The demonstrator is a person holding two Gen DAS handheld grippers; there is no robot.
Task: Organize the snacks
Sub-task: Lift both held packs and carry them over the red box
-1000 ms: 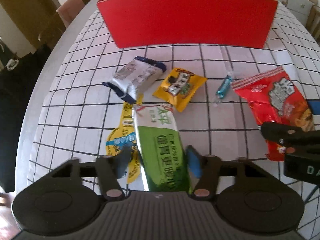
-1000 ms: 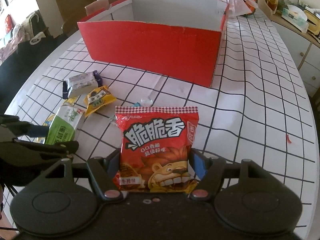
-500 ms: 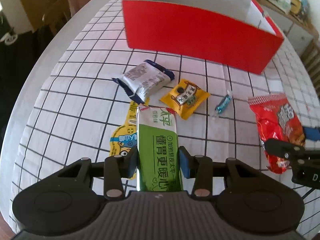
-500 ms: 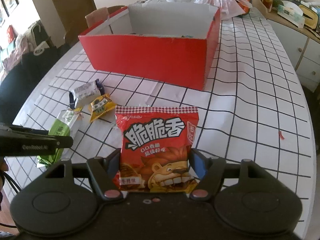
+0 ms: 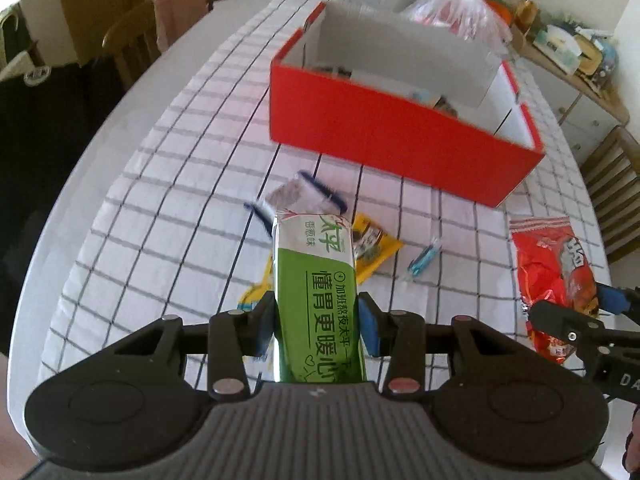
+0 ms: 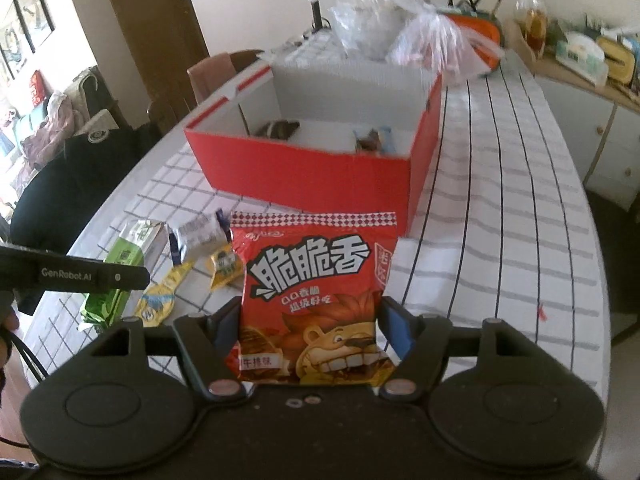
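A green pack [image 5: 318, 304] is clamped between the jaws of the left gripper [image 5: 318, 326] and held above the table [image 5: 172, 184], its far end pointing to 12 o'clock. A red bag [image 6: 316, 300] is gripped upright in the right gripper [image 6: 310, 330]. The red box [image 6: 316, 172] is seen at 12 o'clock, beyond the loose snacks.

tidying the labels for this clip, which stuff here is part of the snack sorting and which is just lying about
Part of the job:
- green packet in the left claw
- red lion bag in the right claw
- red box
- silver-blue packet, yellow packet, blue candy, flat yellow wrapper on the table

Just lying about:
- clear plastic bags
- wooden chair
- sideboard clutter
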